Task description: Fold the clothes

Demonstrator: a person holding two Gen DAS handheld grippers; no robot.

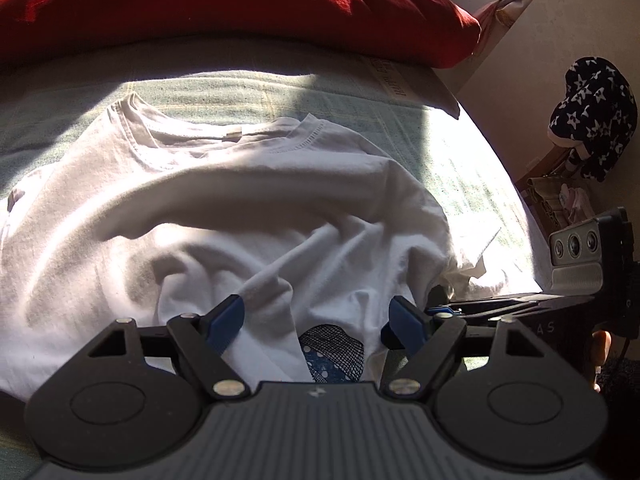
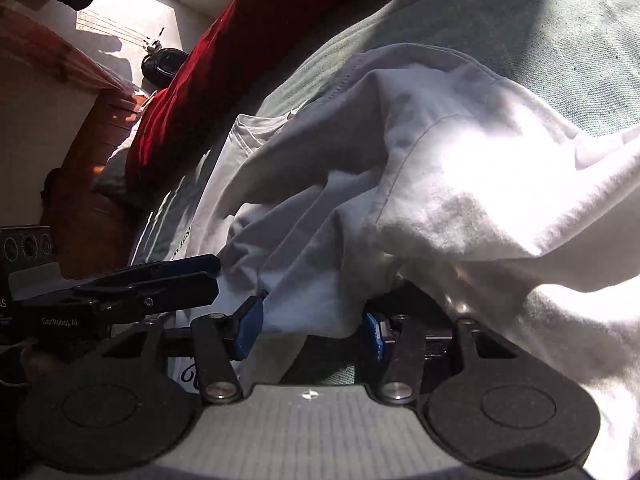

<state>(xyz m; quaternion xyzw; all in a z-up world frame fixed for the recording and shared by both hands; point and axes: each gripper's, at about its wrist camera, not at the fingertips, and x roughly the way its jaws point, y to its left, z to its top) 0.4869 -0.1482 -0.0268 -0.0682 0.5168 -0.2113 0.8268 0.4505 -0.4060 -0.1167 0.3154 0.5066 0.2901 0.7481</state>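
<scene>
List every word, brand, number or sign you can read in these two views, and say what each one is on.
"GenRobot.AI": on the black body of the left tool, seen in the right wrist view.
"A S": pale letters on the right tool body, left wrist view; the rest is cut off.
Dark print on the bed cover edge: too blurred to read.
Dark script on the white T-shirt, by the right tool's left finger: mostly hidden, unreadable.

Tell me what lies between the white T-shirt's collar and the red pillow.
In the left wrist view, only a bare stretch of pale green bedspread, partly shaded, separates the white T-shirt collar from the red pillow.
</scene>
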